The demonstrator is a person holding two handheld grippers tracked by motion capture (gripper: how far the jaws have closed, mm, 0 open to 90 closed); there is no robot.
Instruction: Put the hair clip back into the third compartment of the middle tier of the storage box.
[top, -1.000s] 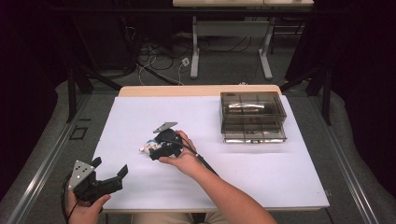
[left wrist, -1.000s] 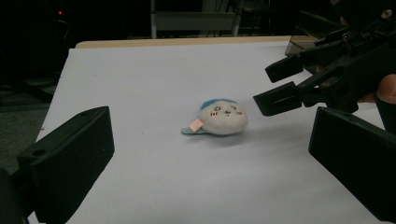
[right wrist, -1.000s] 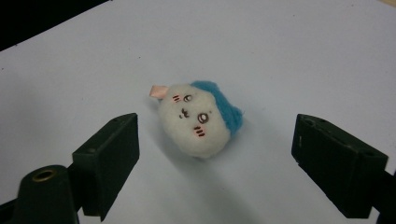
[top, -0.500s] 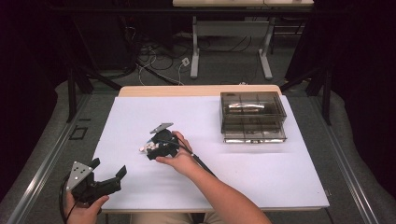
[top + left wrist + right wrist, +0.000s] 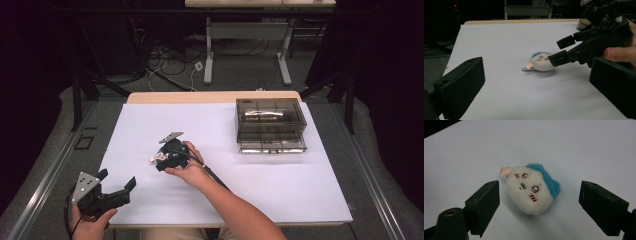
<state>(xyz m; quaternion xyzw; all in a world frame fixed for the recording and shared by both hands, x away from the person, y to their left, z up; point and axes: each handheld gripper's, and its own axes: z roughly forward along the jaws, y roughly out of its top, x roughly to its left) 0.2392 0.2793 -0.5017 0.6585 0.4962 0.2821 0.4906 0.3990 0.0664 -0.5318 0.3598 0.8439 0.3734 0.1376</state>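
Plush toy [image 5: 532,192]: small, white, blue-capped, embroidered face up, pink tag at one end; lies on the white tabletop [image 5: 280,190].

I see a smoky clear drawer box [image 5: 270,125] at the white worktop's [image 5: 300,185] far right; cables [image 5: 165,65] lie on the floor beyond.

A white plush toy [image 5: 531,192] with blue hair and pink cheeks lies on a white table [image 5: 300,190].
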